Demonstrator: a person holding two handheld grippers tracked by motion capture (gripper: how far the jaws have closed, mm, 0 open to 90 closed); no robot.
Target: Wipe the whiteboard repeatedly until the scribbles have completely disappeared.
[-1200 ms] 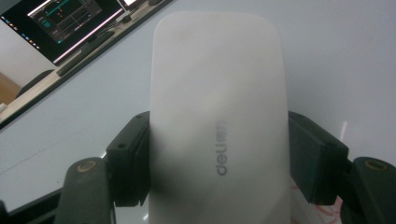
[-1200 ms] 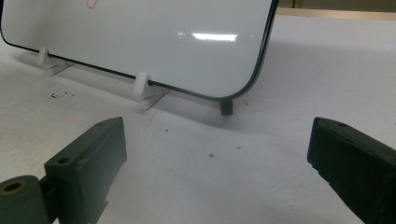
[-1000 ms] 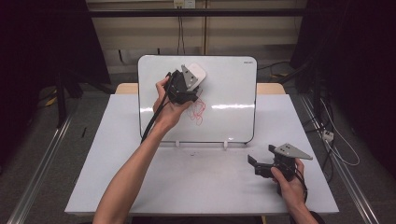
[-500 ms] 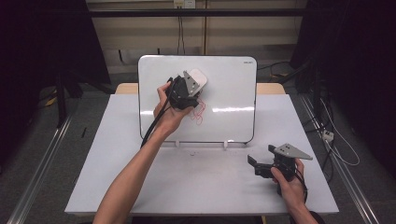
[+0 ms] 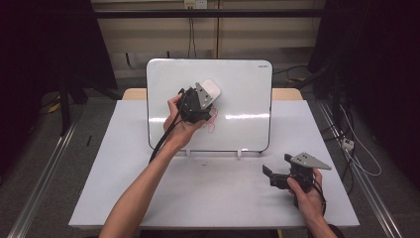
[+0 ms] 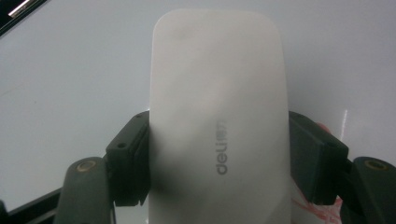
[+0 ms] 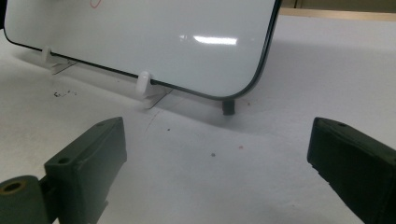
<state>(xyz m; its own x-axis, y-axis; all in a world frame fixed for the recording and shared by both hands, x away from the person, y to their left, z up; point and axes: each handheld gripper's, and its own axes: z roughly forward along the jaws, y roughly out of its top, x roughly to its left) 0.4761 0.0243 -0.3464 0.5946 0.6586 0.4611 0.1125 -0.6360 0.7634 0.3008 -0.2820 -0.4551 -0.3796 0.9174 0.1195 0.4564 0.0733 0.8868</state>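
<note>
The left hand-held gripper (image 5: 204,99) was clenched on a white eraser (image 5: 210,90), its two black pads pressed against the eraser's long sides, as the left gripper view showed up close with the grey brand lettering on the eraser (image 6: 217,116) running along its face. The eraser lay flat against the whiteboard (image 5: 247,94), roughly at the board's middle height and left of its centre. Just below the gripper, a patch of red scribble (image 5: 212,124) sat on the board, and a little of the same red showed by the lower right pad in the left gripper view. The whiteboard stood tilted back on small white feet (image 7: 144,83) near the far edge of the white surface (image 5: 218,193).

The right hand-held gripper (image 5: 274,175) was released, its jaws wide apart with nothing between them. It rested low over the surface near the right front, well apart from the board, facing the board's lower corner (image 7: 243,91).
</note>
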